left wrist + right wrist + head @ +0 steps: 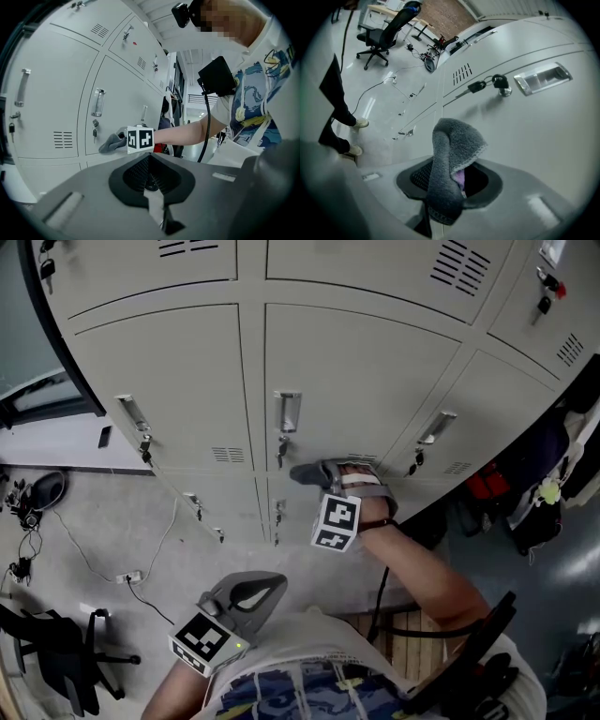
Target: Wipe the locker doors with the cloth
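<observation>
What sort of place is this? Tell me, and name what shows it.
Probably a staff locker area beside an office: grey metal lockers with keys in the locks, clothes and bags hanging at the right, an office chair and desks across the floor.

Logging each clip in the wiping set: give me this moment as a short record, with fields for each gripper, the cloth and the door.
Right gripper: jaws shut on folded grey terry cloth
Left gripper: jaws together, empty, held low near the person's body
Cloth position: at the pale grey metal locker door, below its recessed handle and hanging keys
Contact with door: cannot tell
</observation>
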The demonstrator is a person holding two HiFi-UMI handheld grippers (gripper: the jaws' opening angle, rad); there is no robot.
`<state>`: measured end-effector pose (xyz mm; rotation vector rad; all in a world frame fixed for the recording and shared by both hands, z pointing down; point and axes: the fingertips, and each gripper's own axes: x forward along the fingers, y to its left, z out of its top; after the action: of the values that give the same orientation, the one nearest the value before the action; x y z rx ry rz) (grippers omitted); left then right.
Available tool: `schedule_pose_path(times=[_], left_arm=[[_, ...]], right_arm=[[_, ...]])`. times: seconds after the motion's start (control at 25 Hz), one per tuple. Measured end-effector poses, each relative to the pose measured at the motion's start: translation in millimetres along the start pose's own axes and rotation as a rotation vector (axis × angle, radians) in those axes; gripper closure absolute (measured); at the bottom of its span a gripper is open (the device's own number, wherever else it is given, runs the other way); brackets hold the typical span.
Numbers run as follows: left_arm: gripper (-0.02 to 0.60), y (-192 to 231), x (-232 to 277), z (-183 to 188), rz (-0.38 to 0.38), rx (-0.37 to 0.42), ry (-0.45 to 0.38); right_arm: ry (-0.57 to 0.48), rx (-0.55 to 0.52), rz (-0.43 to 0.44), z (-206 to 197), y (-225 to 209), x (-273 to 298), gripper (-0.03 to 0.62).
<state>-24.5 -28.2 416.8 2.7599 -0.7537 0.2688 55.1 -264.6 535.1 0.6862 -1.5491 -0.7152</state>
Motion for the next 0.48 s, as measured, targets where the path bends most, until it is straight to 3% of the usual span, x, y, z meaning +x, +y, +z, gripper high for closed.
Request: schedule_pose_path(times=[0.28,0.4,0.48], left_arm=[[0.578,-1,0,-1,-0.013,0.027,-0.005],[0.578,0,-1,-3,-0.018,0.006,-0.013],[0.578,1,-1,-3,-0.021,0.012,-0.016]], right_arm=[[-0.039,0.021,0.052,2,-6,-24,0.448],[-0.100,0.044,0.004,14,-43,-74,0.448],[-0.148,0.053,-0.072,24,-81,-114,0.448]])
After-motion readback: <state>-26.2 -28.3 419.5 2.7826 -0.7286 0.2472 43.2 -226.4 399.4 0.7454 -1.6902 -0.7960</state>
